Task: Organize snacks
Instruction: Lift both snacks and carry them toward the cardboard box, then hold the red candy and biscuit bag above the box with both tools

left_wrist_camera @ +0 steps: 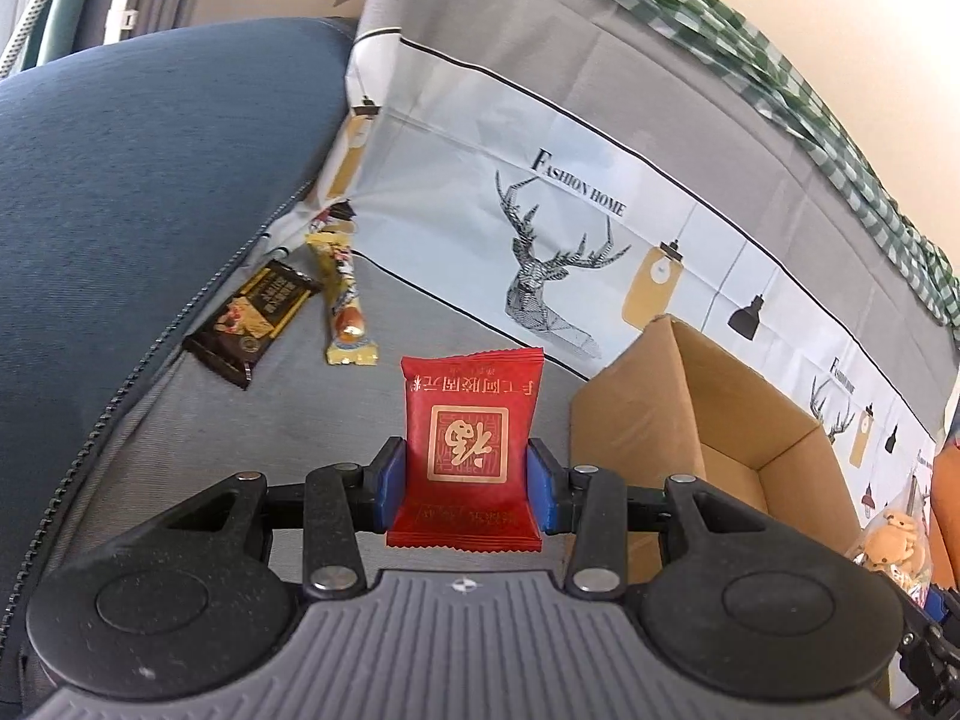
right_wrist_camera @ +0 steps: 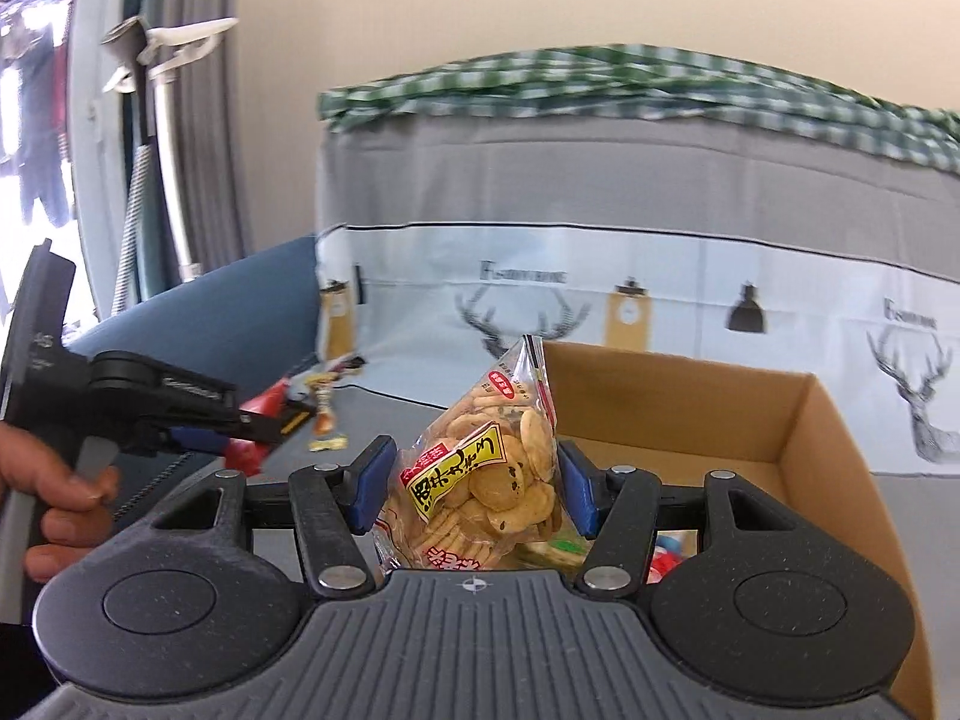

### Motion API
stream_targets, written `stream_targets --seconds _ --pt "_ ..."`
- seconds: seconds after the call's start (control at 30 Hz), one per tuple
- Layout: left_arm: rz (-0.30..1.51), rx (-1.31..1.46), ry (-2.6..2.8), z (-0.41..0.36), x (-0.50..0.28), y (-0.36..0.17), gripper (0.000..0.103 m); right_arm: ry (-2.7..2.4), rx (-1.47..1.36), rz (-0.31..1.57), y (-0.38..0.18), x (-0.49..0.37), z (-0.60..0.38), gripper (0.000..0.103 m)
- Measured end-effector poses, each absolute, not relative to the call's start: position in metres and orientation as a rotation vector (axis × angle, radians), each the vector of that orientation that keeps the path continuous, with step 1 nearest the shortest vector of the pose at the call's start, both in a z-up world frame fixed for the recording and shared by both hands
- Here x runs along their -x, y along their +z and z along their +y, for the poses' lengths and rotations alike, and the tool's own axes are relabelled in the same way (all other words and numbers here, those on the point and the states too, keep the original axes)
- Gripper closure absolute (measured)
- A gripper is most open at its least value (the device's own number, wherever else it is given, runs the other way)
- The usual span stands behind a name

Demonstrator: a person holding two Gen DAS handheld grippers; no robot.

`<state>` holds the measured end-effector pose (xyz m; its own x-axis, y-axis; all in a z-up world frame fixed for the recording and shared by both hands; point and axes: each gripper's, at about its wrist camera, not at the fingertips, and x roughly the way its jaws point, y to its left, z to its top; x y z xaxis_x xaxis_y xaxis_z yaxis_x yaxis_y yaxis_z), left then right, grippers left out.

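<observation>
A: What's in ur left tongs (left_wrist_camera: pixel 468 474)?

B: Red snack packet (left_wrist_camera: pixel 471 450), upright, blue pads (left_wrist_camera: pixel 390 483) pinching both sides. It's off the grey cloth (left_wrist_camera: pixel 336 420).

A: And the right?

B: My right tongs (right_wrist_camera: pixel 474 471) grip a clear cracker bag (right_wrist_camera: pixel 486 468), held just at the near-left edge of the cardboard box (right_wrist_camera: pixel 798 420). A few packets lie inside, bottom.

A: Anything left out?

B: Dark choc bar (left_wrist_camera: pixel 252 324) & yellow stick pack (left_wrist_camera: pixel 345 306), side by side on the cloth, by the blue cushion (left_wrist_camera: pixel 150 180).
</observation>
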<state>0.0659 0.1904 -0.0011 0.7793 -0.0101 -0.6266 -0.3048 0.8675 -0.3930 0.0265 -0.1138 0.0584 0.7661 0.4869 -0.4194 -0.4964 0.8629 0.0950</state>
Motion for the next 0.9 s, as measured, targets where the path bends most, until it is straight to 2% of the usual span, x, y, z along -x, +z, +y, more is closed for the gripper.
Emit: stream_targets --seconds 0.9 --pt "0.598 0.406 0.074 0.139 -0.076 0.008 0.057 0.447 -0.012 0.451 0.049 -0.034 -0.160 0.043"
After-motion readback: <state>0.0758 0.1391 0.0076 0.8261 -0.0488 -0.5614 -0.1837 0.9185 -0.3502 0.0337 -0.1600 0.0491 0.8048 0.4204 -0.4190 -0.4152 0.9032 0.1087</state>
